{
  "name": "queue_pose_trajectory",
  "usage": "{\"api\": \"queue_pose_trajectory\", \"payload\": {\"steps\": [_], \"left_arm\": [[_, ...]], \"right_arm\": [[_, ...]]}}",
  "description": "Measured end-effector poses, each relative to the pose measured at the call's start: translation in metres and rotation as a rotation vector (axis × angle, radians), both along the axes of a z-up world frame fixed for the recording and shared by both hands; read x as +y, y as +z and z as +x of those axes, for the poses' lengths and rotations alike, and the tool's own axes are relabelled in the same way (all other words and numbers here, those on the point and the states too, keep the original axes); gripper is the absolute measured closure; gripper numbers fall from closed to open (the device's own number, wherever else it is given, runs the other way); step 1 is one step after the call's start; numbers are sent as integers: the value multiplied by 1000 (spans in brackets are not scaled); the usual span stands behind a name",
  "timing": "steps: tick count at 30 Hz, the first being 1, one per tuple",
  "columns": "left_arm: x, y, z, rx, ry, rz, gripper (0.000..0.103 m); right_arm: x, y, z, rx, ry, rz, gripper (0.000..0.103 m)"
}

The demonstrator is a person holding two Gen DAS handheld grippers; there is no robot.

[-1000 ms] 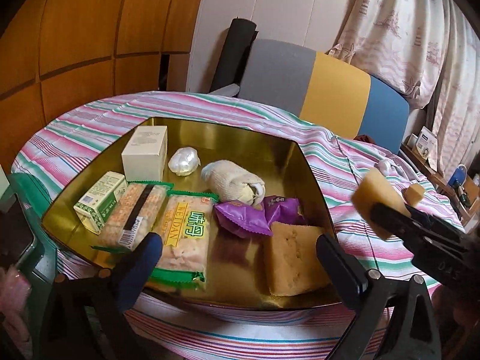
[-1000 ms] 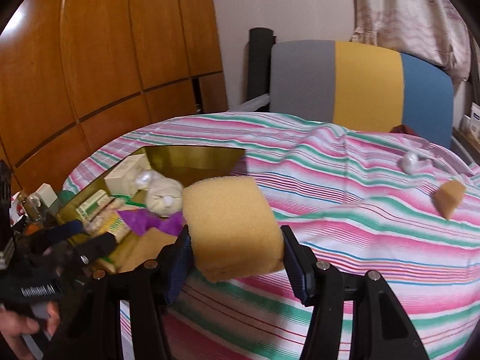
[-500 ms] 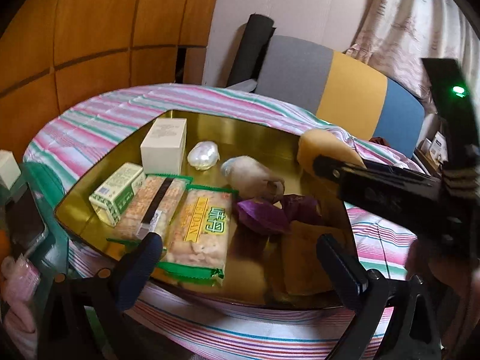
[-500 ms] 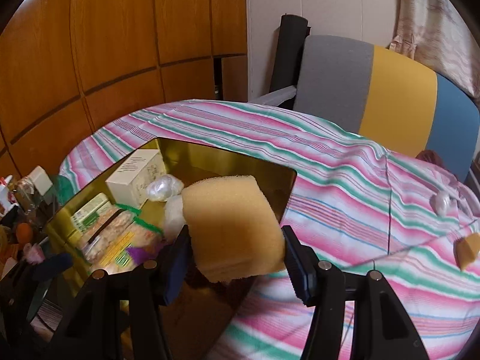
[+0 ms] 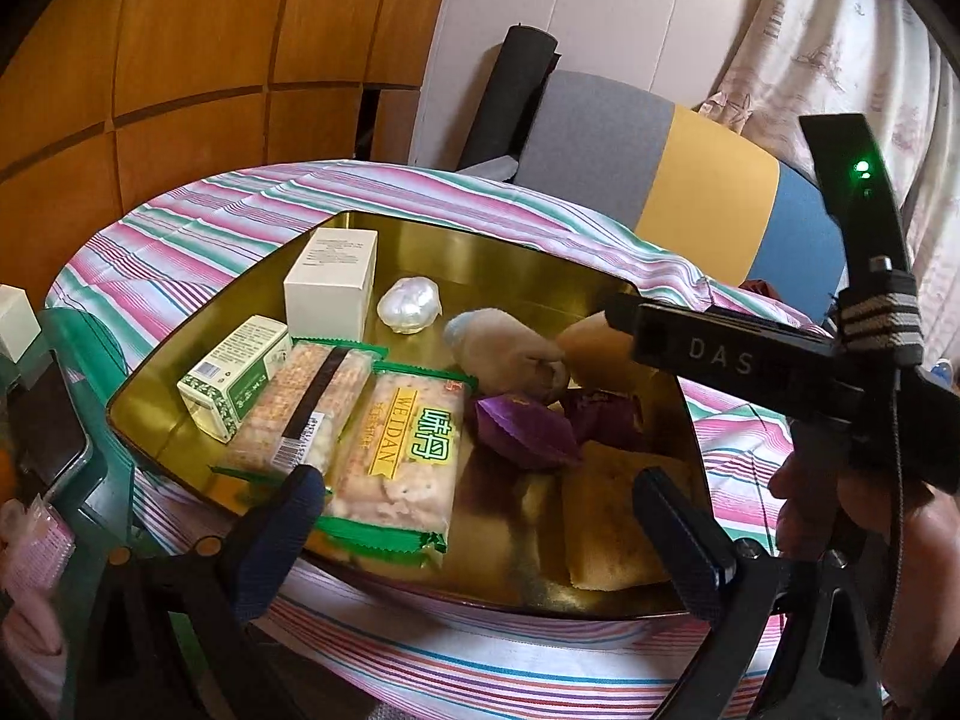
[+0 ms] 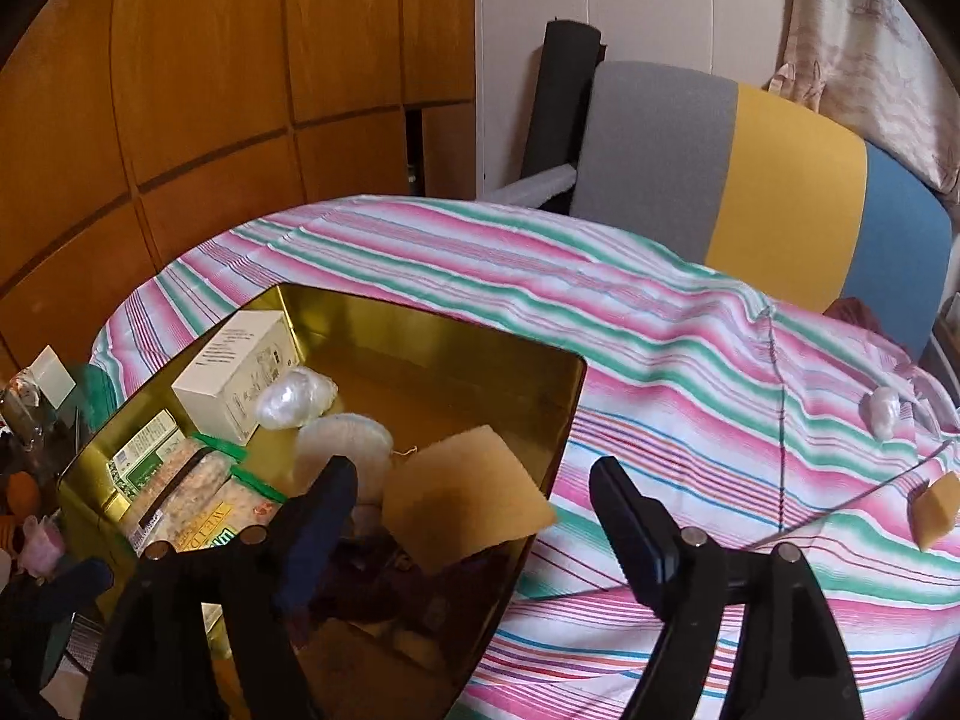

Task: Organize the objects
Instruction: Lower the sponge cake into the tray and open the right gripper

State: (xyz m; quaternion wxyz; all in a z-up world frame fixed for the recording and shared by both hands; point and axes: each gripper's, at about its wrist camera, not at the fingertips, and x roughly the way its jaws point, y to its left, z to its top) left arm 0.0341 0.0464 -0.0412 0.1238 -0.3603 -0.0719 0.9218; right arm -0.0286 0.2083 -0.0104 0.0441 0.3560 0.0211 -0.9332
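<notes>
My right gripper (image 6: 474, 516) sits in the lower centre of its own view, jaws just opened wide, pads clear of anything. It also enters the left view from the right edge, my hand (image 5: 864, 516) wrapped round its handle. My left gripper (image 5: 480, 522) stands open, lower centre, empty.

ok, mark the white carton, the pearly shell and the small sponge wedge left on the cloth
white carton (image 6: 240, 369), right wrist view, on its printed top face.
pearly shell (image 5: 410, 312), left wrist view, on the middle of its glossy back.
small sponge wedge (image 6: 933, 509), right wrist view, on its front face.
</notes>
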Motion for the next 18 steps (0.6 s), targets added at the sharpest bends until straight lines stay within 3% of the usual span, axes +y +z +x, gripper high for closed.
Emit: {"api": "queue_pose_trajectory", "payload": {"steps": [7,18], "left_arm": [[2,1,3,2,1,5,0],[7,4,8,1,-7,15,0]], "right_arm": [[6,4,10,15,-4,-8,22],[20,10,26,28,-61,67,22]]}}
